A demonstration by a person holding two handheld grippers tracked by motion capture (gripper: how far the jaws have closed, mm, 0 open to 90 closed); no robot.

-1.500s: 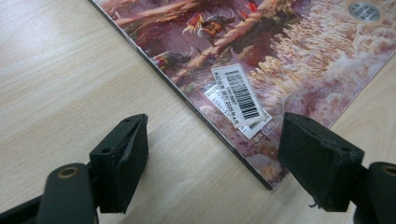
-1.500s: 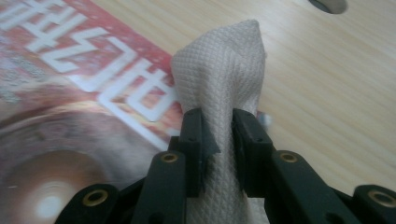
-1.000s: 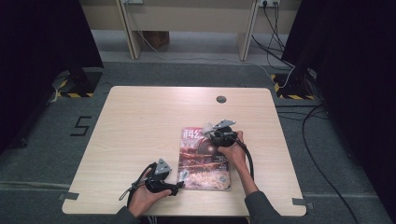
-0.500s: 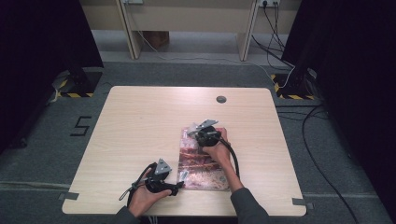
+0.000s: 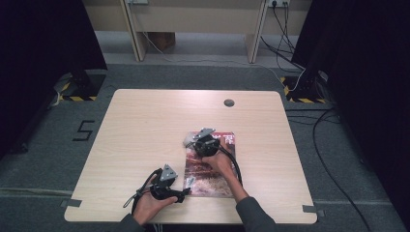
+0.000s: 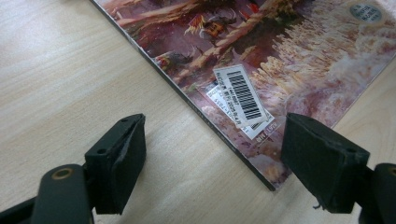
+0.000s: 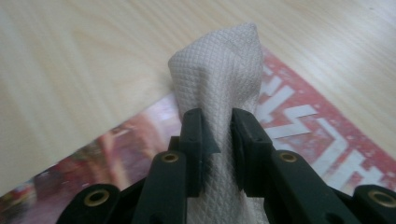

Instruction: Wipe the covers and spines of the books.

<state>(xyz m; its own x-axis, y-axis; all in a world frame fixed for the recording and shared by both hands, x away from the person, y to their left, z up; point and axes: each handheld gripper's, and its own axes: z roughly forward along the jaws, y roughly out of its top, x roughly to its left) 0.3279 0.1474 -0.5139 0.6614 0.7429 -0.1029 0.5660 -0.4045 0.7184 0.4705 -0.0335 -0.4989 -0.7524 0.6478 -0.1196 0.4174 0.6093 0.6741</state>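
Hidden under the right gripper (image 5: 199, 141) and its hand: the far left part of the magazine (image 5: 211, 176) cover in the high view. Cut off by the near edge of the right gripper view: the lower end of the white cloth (image 7: 219, 88). Blurred there: the cover's picture at near left. Too small to read: the barcode label (image 6: 240, 100) digits. Cropped at the high view's near edge: both forearms.
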